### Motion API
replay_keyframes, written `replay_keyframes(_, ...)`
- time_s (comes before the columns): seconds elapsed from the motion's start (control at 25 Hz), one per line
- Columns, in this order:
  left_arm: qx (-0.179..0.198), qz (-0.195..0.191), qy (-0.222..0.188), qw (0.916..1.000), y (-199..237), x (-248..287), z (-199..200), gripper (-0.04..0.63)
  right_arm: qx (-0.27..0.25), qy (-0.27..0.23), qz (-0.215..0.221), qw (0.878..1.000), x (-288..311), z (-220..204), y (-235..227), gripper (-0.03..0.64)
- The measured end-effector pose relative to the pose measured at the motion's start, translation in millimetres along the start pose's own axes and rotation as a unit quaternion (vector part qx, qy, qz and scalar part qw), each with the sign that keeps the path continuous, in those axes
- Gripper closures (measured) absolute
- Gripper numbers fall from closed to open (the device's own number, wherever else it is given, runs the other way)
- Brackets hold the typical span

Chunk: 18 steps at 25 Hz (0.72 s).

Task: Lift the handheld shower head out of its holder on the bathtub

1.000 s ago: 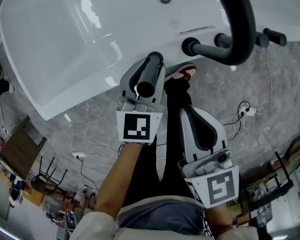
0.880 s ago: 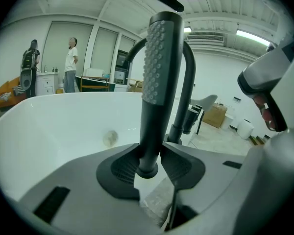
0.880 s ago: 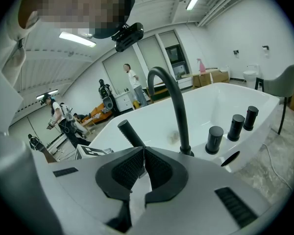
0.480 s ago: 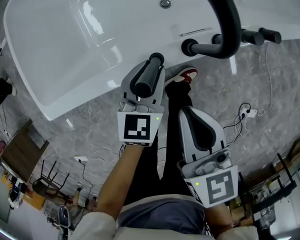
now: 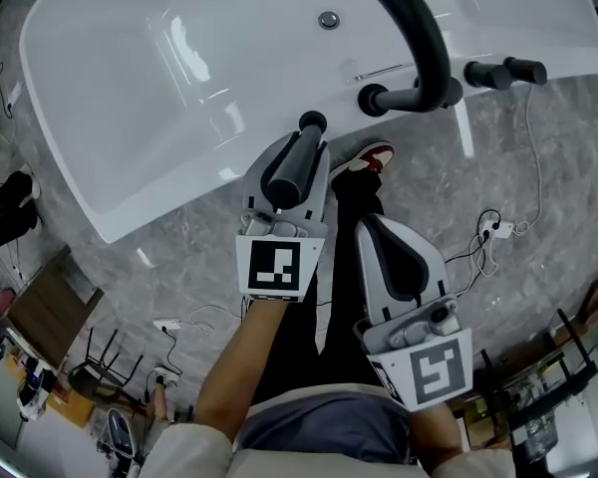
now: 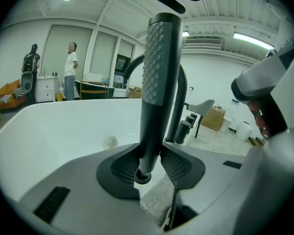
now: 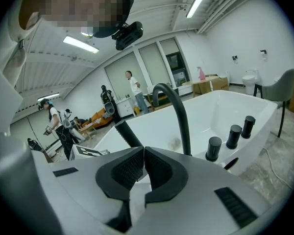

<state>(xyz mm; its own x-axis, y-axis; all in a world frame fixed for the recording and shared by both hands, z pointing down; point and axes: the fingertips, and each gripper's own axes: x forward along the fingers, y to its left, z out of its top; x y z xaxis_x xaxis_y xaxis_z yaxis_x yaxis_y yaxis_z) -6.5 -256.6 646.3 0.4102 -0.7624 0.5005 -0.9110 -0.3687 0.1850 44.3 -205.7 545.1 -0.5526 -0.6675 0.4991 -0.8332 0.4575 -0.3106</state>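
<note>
The dark grey handheld shower head [image 5: 294, 162] is clamped between the jaws of my left gripper [image 5: 301, 145], just off the near rim of the white bathtub [image 5: 159, 88]. In the left gripper view the shower head [image 6: 159, 77] stands upright with its dotted face showing, and the left gripper [image 6: 149, 155] is shut on its lower handle. A dark round fitting [image 5: 375, 98] sits on the tub rim to the right of it, beside the curved black faucet [image 5: 419, 38]. My right gripper [image 5: 399, 267] hangs lower, shut and empty; its pads [image 7: 137, 168] meet in the right gripper view.
Two black knobs [image 5: 498, 71] stand on the tub rim at the right. A person's red shoe [image 5: 367, 151] and dark trouser legs are on the marbled floor below me. Cables and a power strip [image 5: 498, 225] lie at the right. People [image 6: 68, 77] stand beyond the tub.
The left gripper still holds the shower head in nearly the same pose, a little lower in the view. The view has shifted, showing more of the tub. The right gripper has not moved.
</note>
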Motion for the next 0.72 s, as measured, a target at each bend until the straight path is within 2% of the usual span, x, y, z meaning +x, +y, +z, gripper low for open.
replay_keyframes(0.12, 0.006, -0.004, 0.001, 1.0, -3.2, -5.2, 2.9, 0.456, -0.005, -0.001, 0.0, 1.0, -3.5, 3.6, 2.1, 0.595)
replay_keyframes(0.28, 0.034, -0.024, -0.015, 0.999, -7.3, -13.9, 8.6, 0.456, -0.012, -0.005, -0.002, 1.0, -11.8, 11.2, 7.4, 0.595)
replay_keyframes(0.48, 0.015, -0.022, -0.016, 0.9995, -5.8, -33.5, 34.2, 0.456, -0.008, -0.01, -0.005, 1.0, -21.2, 27.6, 18.6, 0.595)
replay_keyframes(0.72, 0.023, -0.038, -0.034, 0.9985, -15.0, -55.8, 61.1, 0.456, -0.011, -0.033, -0.009, 0.999, -35.5, 57.6, 34.7, 0.595)
